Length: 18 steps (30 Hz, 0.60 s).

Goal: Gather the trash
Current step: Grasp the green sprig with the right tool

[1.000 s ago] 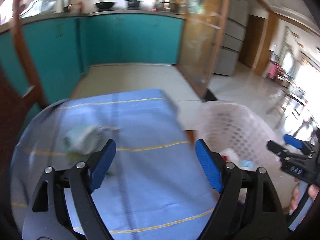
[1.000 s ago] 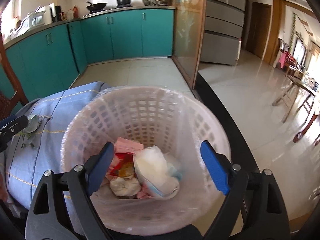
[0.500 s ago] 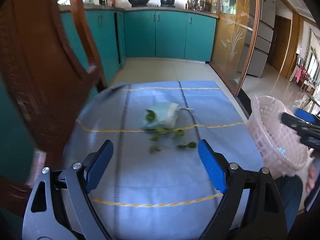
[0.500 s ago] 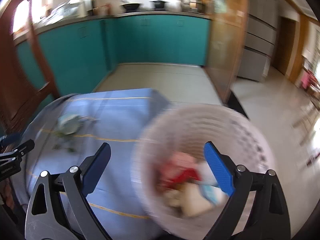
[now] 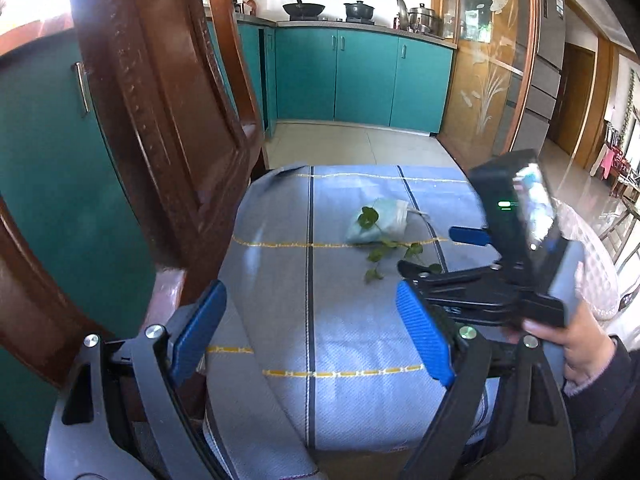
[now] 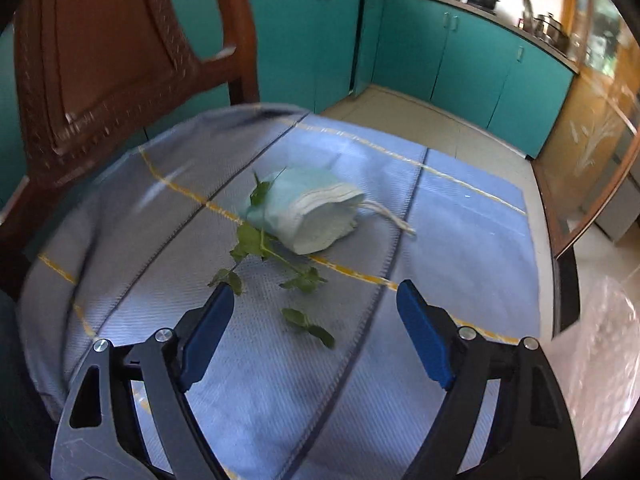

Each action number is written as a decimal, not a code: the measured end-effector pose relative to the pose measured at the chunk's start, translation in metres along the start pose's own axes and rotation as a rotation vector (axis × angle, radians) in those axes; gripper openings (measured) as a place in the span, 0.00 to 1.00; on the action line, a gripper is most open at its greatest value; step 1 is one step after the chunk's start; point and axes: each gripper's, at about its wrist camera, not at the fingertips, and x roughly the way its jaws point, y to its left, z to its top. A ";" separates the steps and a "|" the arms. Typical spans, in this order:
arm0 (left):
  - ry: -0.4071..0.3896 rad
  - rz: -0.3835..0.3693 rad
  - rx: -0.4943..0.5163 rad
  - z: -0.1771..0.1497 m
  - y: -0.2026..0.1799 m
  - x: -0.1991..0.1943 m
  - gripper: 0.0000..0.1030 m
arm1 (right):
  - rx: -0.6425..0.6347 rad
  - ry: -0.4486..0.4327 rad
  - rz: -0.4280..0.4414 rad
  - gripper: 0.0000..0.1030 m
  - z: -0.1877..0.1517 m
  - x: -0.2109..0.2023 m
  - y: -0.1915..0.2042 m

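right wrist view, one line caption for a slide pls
Open right gripper above a crumpled face mask and leafy sprig on the blue tablecloth.

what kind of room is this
Most likely a home kitchen with an eating area: teal cabinets run under a counter holding a wok and pots, and a carved wooden chair stands at a table with a blue tablecloth.

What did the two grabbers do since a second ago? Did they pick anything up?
The right gripper swung away from the basket over to the table, and now points at the face mask and leaves. Its jaws have just been closing a little, with nothing between them. The left gripper slid towards the chair. Nothing was picked up; mask and leaves stayed on the blue cloth.
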 end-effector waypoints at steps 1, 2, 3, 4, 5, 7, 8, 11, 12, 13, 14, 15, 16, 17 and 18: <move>-0.001 0.000 0.000 -0.001 0.001 0.000 0.84 | -0.005 0.005 -0.001 0.80 0.000 0.003 0.001; 0.000 -0.001 -0.002 -0.001 0.002 0.000 0.84 | -0.012 0.007 -0.003 0.78 0.000 0.006 0.004; 0.002 -0.005 -0.008 -0.002 0.003 0.001 0.84 | -0.018 0.011 -0.003 0.69 0.001 0.008 0.006; 0.004 -0.010 -0.012 -0.003 0.003 0.001 0.84 | -0.021 0.024 0.002 0.62 0.001 0.010 0.008; 0.005 -0.012 -0.012 -0.003 0.002 0.001 0.84 | -0.019 0.033 0.012 0.43 0.000 0.011 0.007; 0.006 -0.014 -0.007 -0.004 -0.002 0.002 0.84 | -0.011 0.051 0.041 0.24 -0.001 0.012 0.007; 0.005 -0.016 -0.003 -0.004 -0.003 0.002 0.84 | -0.014 0.055 0.048 0.14 -0.003 0.011 0.009; 0.006 -0.020 -0.004 -0.003 -0.005 0.001 0.84 | -0.030 0.040 0.068 0.05 -0.010 -0.002 0.010; 0.008 -0.020 -0.008 -0.004 -0.004 0.001 0.84 | -0.031 0.033 0.075 0.04 -0.012 -0.008 0.010; 0.010 -0.021 -0.012 -0.005 -0.004 0.001 0.84 | -0.029 0.025 0.078 0.04 -0.014 -0.013 0.009; 0.012 -0.022 -0.015 -0.005 -0.004 0.002 0.84 | -0.020 0.014 0.084 0.04 -0.017 -0.022 0.006; 0.017 -0.025 -0.016 -0.006 -0.005 0.003 0.84 | -0.007 0.004 0.091 0.04 -0.020 -0.029 0.003; 0.020 -0.026 -0.016 -0.006 -0.006 0.004 0.84 | 0.006 -0.006 0.097 0.04 -0.021 -0.035 -0.001; 0.024 -0.028 -0.015 -0.007 -0.007 0.005 0.84 | 0.023 -0.020 0.105 0.04 -0.023 -0.043 -0.005; 0.027 -0.031 -0.014 -0.007 -0.007 0.007 0.84 | 0.040 -0.034 0.110 0.04 -0.025 -0.051 -0.010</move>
